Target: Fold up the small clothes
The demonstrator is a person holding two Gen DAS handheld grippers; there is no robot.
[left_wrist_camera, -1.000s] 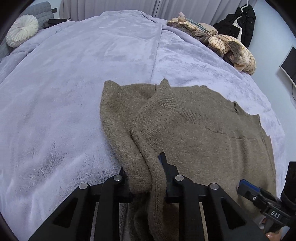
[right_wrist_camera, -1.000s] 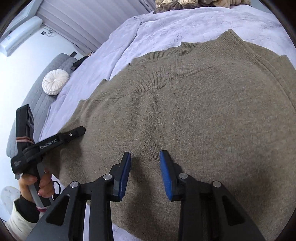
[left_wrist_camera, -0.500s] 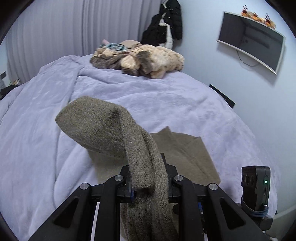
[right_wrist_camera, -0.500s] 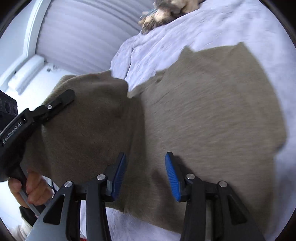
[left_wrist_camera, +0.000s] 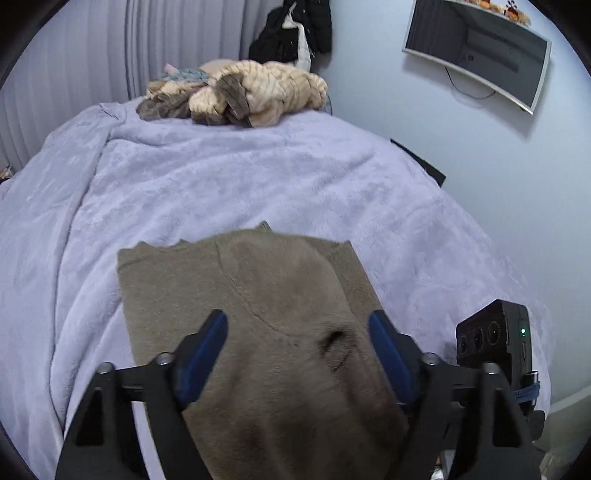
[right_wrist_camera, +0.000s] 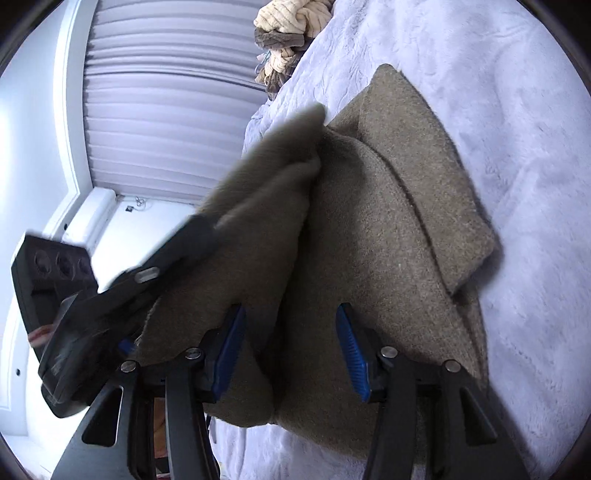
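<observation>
A brown knit sweater (left_wrist_camera: 236, 295) lies partly folded on the lilac bedspread (left_wrist_camera: 221, 177). My left gripper (left_wrist_camera: 297, 338) is open, its blue pads wide apart, and a falling flap of the sweater (left_wrist_camera: 295, 369) lies blurred between and over the fingers. In the right wrist view the sweater (right_wrist_camera: 388, 229) lies with one side folded over, and a raised flap (right_wrist_camera: 266, 192) hangs blurred by the left gripper body (right_wrist_camera: 92, 295). My right gripper (right_wrist_camera: 290, 347) is open, its pads either side of the sweater's near edge, gripping nothing.
A pile of beige and brown clothes (left_wrist_camera: 240, 92) lies at the far end of the bed, also in the right wrist view (right_wrist_camera: 288, 33). A dark jacket (left_wrist_camera: 295, 29) hangs behind it. A monitor (left_wrist_camera: 480, 55) is on the right wall. The right gripper's body (left_wrist_camera: 495, 339) is at lower right.
My left gripper was shut on the sweater's side and carried it up and over to the right; now it has opened and the flap is dropping. The right gripper's jaws have widened.
</observation>
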